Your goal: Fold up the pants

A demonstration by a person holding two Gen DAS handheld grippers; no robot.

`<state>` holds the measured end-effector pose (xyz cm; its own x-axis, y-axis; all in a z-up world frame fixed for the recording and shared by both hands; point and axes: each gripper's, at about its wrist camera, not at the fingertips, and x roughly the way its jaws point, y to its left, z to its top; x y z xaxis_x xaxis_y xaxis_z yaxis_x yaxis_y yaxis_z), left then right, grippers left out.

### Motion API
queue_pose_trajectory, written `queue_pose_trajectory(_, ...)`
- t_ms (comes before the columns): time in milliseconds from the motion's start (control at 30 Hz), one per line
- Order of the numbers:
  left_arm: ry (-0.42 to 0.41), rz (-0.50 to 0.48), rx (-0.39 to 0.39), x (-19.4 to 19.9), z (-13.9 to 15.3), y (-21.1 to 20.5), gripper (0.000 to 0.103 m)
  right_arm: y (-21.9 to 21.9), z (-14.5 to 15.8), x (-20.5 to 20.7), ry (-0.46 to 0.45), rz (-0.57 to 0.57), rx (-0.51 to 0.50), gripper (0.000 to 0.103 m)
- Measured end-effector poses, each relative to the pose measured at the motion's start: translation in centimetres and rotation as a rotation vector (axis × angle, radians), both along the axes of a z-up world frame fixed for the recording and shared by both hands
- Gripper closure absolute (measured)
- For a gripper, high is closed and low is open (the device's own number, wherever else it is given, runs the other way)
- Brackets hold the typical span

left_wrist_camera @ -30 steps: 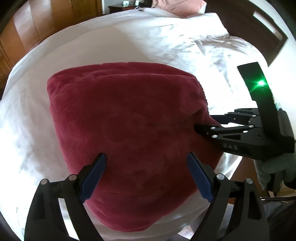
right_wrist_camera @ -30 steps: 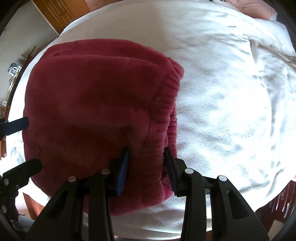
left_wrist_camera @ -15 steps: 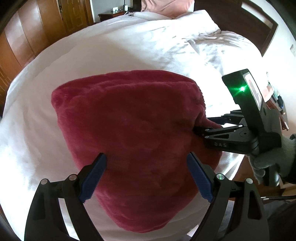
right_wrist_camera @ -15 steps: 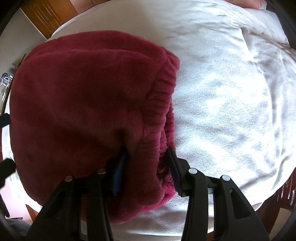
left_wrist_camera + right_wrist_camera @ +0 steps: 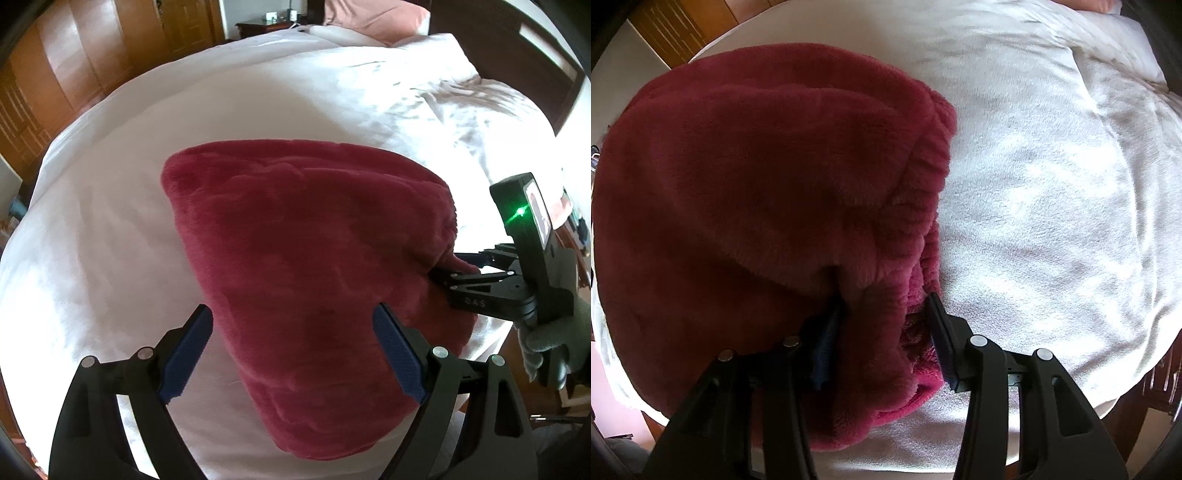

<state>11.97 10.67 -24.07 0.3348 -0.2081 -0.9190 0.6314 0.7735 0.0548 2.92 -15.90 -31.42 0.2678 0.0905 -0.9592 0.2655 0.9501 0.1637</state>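
Note:
The dark red fleece pants lie folded in a thick bundle on the white bed. My left gripper is open and empty, held above the near edge of the bundle. My right gripper is shut on the waistband end of the pants, with thick fleece bunched between its pads. It also shows in the left wrist view, gripping the bundle's right side. The ribbed waistband lies along the bundle's right edge.
A wooden wardrobe stands left of the bed. A pink pillow and dark headboard are at the far end. The bed's near edge drops off close to my right gripper.
My left gripper has pulled back and up, so the bundle looks smaller and sits right of centre. My right gripper has kept its hold and pushed deeper into the waistband end.

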Motion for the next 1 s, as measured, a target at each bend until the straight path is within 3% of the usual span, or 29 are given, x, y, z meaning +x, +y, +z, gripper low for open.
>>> queue_pose_trajectory(733, 0.029, 0.161, 0.011, 2.0, -1.2, 1.8, 0.016, -1.1, -0.4, 1.1, 0.027, 0.014, 0.049, 0.047)
queue_pose_trajectory(900, 0.071, 0.234, -0.006, 2.5, -1.1, 2.8, 0.016, -1.4, 2.5, 1.3, 0.014, 0.082, 0.036, 0.047)
queue_pose_trajectory(1000, 0.115, 0.279, -0.032, 2.0, -1.1, 4.0, 0.016, -1.3, 5.5, 1.1, -0.043, 0.13, 0.019, 0.047)
